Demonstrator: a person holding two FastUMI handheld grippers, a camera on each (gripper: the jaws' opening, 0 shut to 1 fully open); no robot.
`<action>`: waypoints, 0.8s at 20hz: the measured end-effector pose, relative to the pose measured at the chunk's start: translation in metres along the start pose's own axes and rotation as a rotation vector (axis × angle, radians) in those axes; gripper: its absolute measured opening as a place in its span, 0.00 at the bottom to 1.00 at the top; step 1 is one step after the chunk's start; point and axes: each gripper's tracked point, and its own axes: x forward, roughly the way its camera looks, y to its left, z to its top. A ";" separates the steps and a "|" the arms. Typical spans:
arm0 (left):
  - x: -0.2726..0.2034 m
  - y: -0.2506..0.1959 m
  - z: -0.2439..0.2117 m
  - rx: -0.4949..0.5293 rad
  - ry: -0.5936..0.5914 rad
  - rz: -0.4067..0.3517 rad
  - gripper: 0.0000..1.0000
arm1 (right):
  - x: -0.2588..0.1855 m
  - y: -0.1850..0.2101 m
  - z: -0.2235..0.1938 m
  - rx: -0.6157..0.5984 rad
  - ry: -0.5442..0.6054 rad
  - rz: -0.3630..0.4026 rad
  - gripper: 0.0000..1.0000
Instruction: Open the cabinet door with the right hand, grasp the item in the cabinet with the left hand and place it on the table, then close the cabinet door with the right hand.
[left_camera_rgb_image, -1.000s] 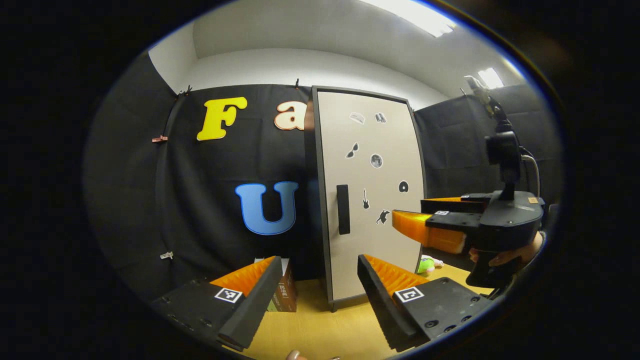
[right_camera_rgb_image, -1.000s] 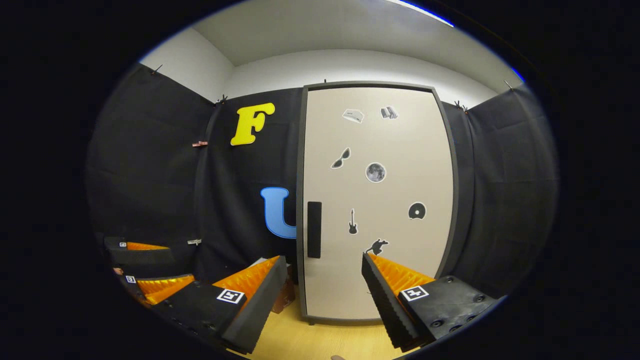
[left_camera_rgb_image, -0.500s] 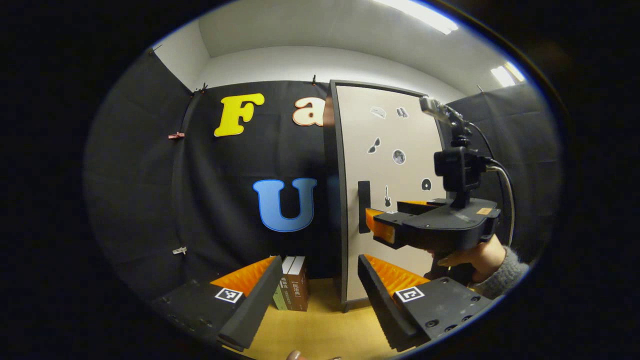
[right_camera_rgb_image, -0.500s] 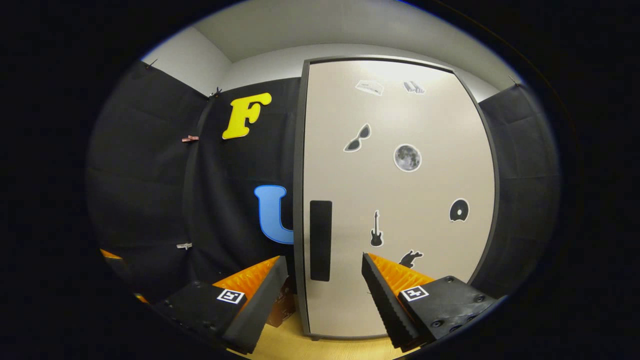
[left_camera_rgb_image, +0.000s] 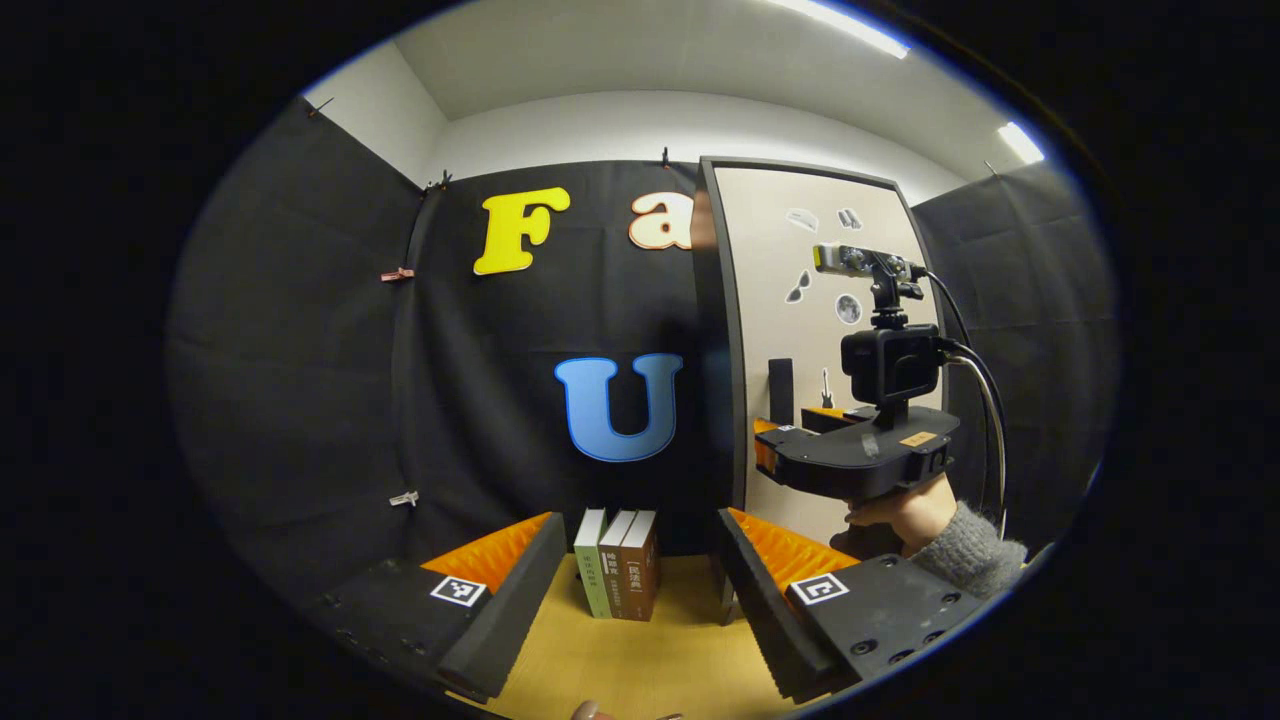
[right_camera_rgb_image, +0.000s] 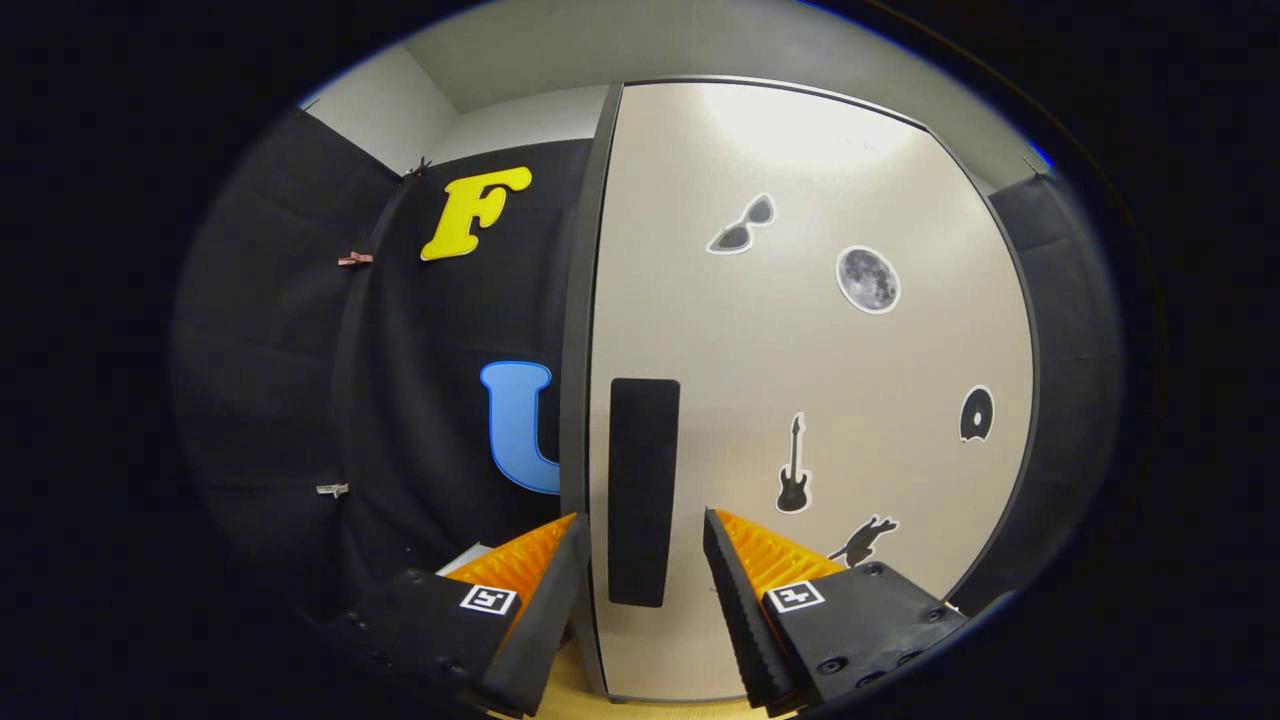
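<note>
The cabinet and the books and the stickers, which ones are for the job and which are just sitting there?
For the job:
- cabinet door, shut
- its dark handle, lined up between the open fingers of the right gripper
- left gripper, open, waiting over the table

Just sitting there:
- three books standing beside the cabinet
- stickers on the door

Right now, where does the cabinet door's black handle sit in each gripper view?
Left gripper view: the black handle is small, right of centre, just left of the right claw.
Right gripper view: the handle is large, low centre, between that claw's fingers.
Shared landmark: the guitar sticker right of the handle.
</note>
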 end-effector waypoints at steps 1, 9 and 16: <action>0.000 0.000 0.001 -0.002 -0.001 0.002 0.95 | 0.004 0.000 -0.003 -0.003 0.003 -0.008 0.75; -0.006 0.015 0.000 -0.015 0.015 0.057 0.95 | 0.015 0.001 -0.005 -0.016 -0.003 -0.072 0.40; -0.030 0.034 0.001 -0.032 0.010 0.099 0.95 | 0.014 0.001 -0.006 0.009 0.011 -0.042 0.17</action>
